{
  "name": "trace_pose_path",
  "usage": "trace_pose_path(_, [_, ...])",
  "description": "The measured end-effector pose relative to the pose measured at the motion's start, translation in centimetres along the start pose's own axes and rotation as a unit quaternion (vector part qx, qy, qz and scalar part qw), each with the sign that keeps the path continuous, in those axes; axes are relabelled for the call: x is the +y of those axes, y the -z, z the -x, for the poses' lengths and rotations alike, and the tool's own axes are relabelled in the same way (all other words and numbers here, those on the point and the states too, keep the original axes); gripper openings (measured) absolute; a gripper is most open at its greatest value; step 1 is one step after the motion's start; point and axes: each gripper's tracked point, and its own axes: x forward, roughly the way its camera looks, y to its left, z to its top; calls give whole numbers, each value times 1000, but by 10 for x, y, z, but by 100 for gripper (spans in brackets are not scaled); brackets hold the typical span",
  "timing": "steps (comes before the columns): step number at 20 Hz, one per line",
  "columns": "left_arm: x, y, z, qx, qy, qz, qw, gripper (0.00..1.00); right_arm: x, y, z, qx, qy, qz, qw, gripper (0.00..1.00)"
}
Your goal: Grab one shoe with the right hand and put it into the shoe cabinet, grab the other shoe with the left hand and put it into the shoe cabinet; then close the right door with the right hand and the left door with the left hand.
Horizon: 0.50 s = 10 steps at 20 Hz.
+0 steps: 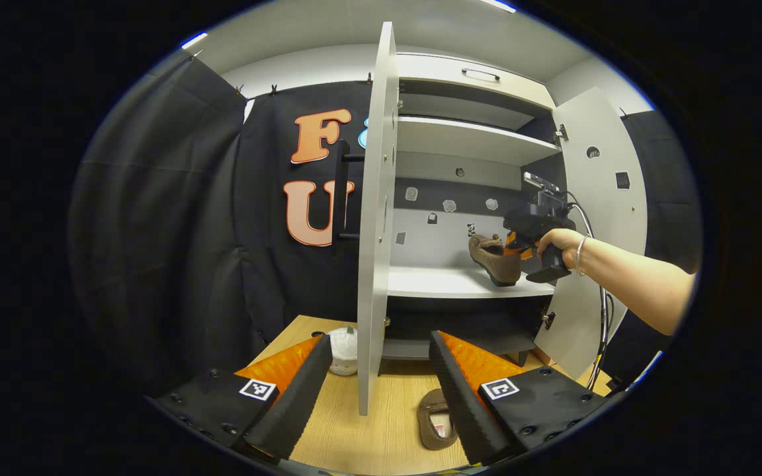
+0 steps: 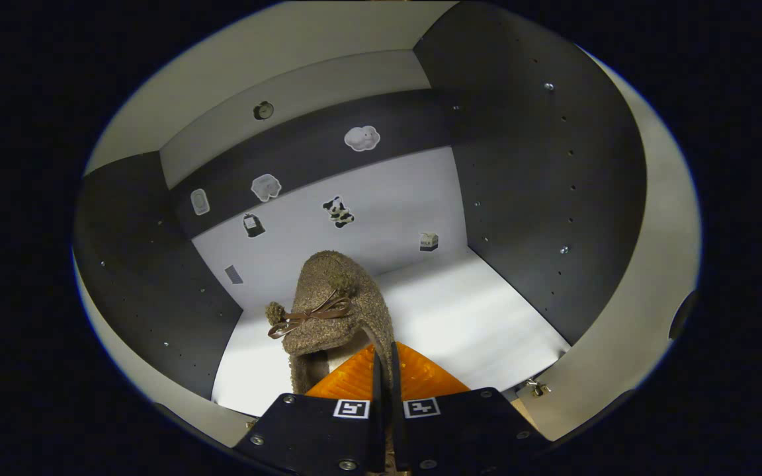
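Shoes: one (image 2: 335, 311) gripped, one (image 1: 435, 420) loose.

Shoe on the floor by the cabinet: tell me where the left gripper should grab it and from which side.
Grip the shoe on the floor by one side wall of its opening, probably coming from above. It lies sole down with the opening up, so one finger can go inside and one outside. The left gripper hangs open over it, beside the left door. The heel is hidden behind a finger.

Small white round container (image 1: 343, 350) standing on the wooden surface (image 1: 381, 433) near the booth wall, black cloth wall (image 1: 176, 218) hanging in folds, ceiling light strip (image 1: 194, 39) lit overhead.
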Motion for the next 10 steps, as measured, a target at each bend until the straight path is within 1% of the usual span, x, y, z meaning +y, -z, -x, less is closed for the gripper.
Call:
trace_pose_path(3, [2, 1, -5, 5, -4, -3, 1000, 97, -7, 8, -14, 13, 12, 3, 1000, 4])
trace_pose_path(4, [3, 1, -5, 4, -8, -4, 1000, 97, -7, 7, -16, 11, 14, 4, 1000, 7])
trace_pose_path(5, [4, -1, -6, 2, -11, -3, 1000, 97, -5, 3, -15, 5, 10, 2, 1000, 14])
trace_pose_path(6, [5, 0, -6, 2, -12, 0, 1000, 97, -5, -3, -13, -8, 11, -3, 1000, 18])
trace_pose_path(7, [4, 0, -7, 3, -12, 4, 1000, 99, -2, -9, -9, -18, 3, -8, 1000, 29])
trace_pose_path(8, [4, -1, -7, 3, -12, 6, 1000, 99, 0, -11, -3, -21, -3, -8, 1000, 36])
trace_pose_path(9, [4, -2, -8, 2, -12, 7, 1000, 99, -2, -10, 3, -23, -5, -2, 1000, 46])
trace_pose_path(10, [4, -3, -8, 0, -12, 8, 1000, 99, -4, -10, 11, -28, -5, 9, 1000, 51])
